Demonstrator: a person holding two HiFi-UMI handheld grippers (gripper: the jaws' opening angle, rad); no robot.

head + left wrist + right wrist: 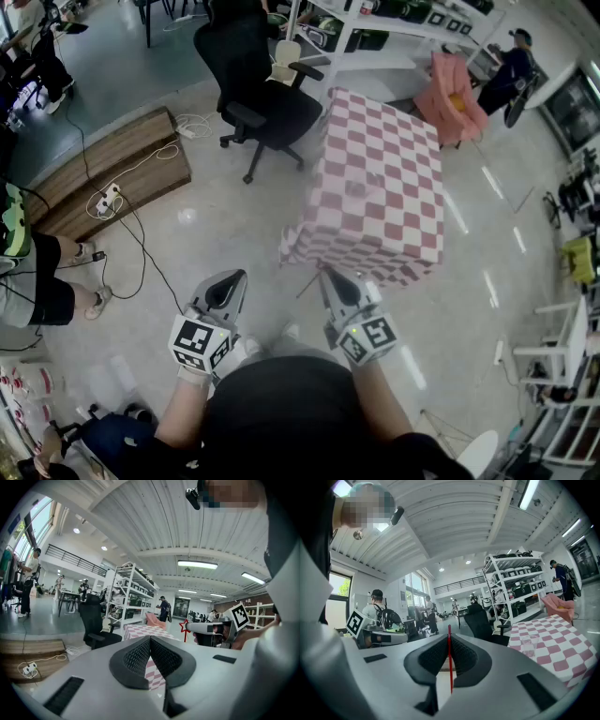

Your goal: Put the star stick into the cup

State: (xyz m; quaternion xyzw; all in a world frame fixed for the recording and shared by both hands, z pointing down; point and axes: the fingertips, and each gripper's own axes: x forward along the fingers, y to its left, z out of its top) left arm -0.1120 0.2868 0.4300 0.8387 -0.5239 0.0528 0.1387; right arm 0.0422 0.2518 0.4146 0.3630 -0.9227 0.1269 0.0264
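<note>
My right gripper (450, 637) is shut on a thin red stick (450, 665) that stands upright between its pads. From the left gripper view the stick's red star (183, 626) shows at the tip of the right gripper (189, 627). A clear cup (528, 645) stands on the table with the pink-and-white checked cloth (375, 187), ahead and to the right of that gripper. My left gripper (150, 639) has its jaws together with nothing in them. In the head view both grippers, left (228, 279) and right (335, 277), hang over the floor just short of the table's near edge.
A black office chair (267, 103) stands left of the table, with a wooden platform (103, 178) and cables further left. A pink armchair (450, 94) and white shelving (511, 588) lie beyond. A person (28, 272) stands at the left.
</note>
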